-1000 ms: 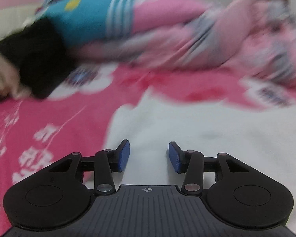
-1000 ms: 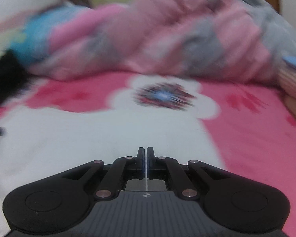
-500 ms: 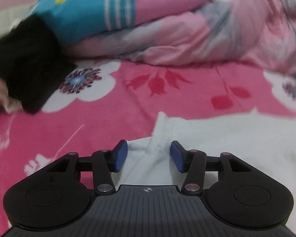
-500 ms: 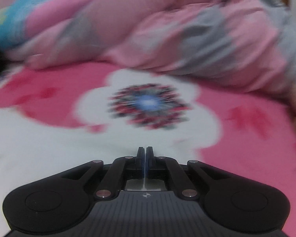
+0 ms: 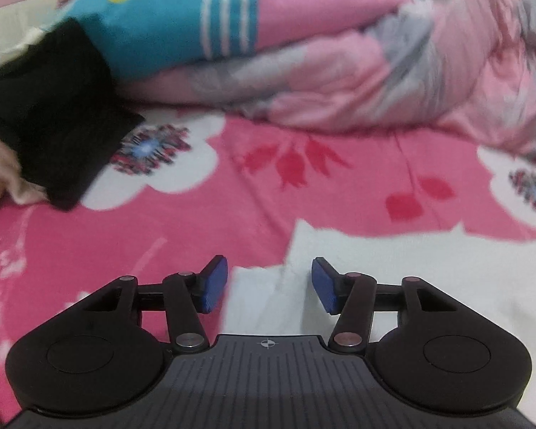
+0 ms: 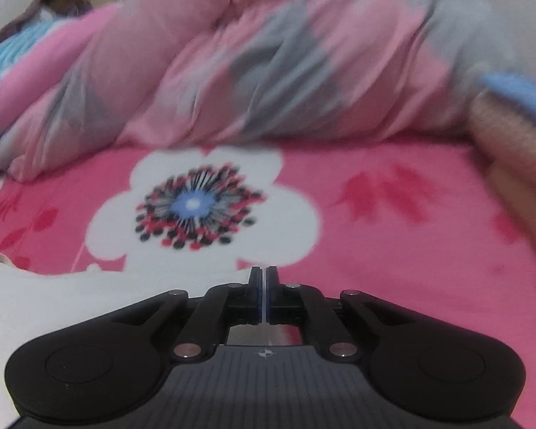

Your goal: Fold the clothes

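Left gripper (image 5: 269,284): tilted down toward the bed, jaws apart; they have just been opening. Blue ribbed pads (image 5: 214,284) stand clear on either side of a raised white fold, neither pressing it. Released.

Right gripper (image 6: 264,295): also tilted down, jaws clenched together with only a thin bright line between the pads. Whether cloth is pinched there cannot be told; the tips sit at the far right edge of the white garment.

White garment (image 5: 428,286): soft plain cloth, lying flat on the bedsheet, with a pointed corner and a slight crease under the left gripper. In the right wrist view it (image 6: 53,304) fills the lower left, its edge running up to the gripper.

Bedsheet (image 5: 232,214): bright pink, smooth, printed with large white flowers with blue-and-red centres and red leaves.

Quilt (image 6: 268,64): puffy, bunched in folds along the far side, pink with grey patches.

Far left in the left wrist view: black cloth (image 5: 50,118) draped onto the sheet, beside teal fabric (image 5: 160,18) with white stripes and a yellow dot.

All views motion-blurred.
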`<state>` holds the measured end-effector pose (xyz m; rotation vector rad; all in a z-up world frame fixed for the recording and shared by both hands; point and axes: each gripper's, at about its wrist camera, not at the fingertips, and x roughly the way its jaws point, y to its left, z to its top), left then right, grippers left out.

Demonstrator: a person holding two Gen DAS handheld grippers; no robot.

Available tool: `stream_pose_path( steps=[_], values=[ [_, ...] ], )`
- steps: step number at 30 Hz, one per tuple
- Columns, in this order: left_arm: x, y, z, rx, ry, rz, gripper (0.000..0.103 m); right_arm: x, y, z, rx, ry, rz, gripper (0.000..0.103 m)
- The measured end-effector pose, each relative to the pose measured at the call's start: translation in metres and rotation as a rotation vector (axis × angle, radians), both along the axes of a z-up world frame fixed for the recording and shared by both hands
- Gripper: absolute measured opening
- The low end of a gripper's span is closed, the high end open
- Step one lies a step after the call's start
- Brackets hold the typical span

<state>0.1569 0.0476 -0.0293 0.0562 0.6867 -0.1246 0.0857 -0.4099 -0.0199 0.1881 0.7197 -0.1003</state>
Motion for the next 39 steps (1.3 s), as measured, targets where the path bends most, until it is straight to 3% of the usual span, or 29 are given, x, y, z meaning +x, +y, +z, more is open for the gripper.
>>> stream_pose_path(
  steps=[4,7,9,12,15,17,20,24,27,30,34,36,39],
  values=[
    [-0.027,0.003,0.011,-0.032,0.016,-0.115,0.053,-0.041,0.005,0.023,0.064,-0.036,0.106,0.000],
    [-0.029,-0.005,-0.012,0.032,0.049,-0.117,0.054,-0.051,0.011,0.000,0.038,0.027,0.153,0.000],
    [-0.026,-0.005,-0.031,0.074,0.061,-0.086,0.057,-0.053,-0.005,-0.021,-0.042,0.052,0.069,0.000],
    [-0.036,0.002,-0.016,0.039,0.055,-0.059,0.055,-0.069,-0.029,-0.015,0.044,0.021,-0.050,0.000],
    [-0.052,0.000,-0.006,0.021,0.031,-0.101,0.055,-0.097,-0.005,0.005,0.035,-0.033,0.057,0.000],
    [-0.052,-0.008,-0.017,0.064,0.048,-0.112,0.056,-0.110,0.005,-0.001,0.118,-0.041,0.168,0.000],
    [-0.053,-0.012,-0.029,0.102,0.025,-0.102,0.059,-0.128,0.006,-0.028,-0.044,0.041,0.119,0.000],
    [-0.050,-0.011,-0.025,0.095,0.043,-0.094,0.059,-0.160,-0.008,-0.009,-0.005,-0.014,-0.011,0.000],
    [-0.048,-0.010,-0.026,0.095,0.048,-0.093,0.060,-0.177,0.019,0.004,-0.020,-0.094,0.069,0.000],
    [-0.049,-0.008,-0.027,0.078,0.046,-0.087,0.060,-0.188,0.035,-0.015,-0.057,-0.061,0.153,0.000],
    [-0.049,-0.005,-0.027,0.065,0.050,-0.085,0.061,-0.217,0.015,-0.022,-0.024,-0.047,0.055,0.000],
    [-0.048,-0.006,-0.027,0.068,0.049,-0.084,0.061,-0.223,0.023,-0.008,-0.103,-0.014,0.023,0.002],
    [-0.049,-0.008,-0.027,0.079,0.042,-0.081,0.062,-0.221,0.053,0.008,-0.165,-0.075,0.083,0.002]
  ],
)
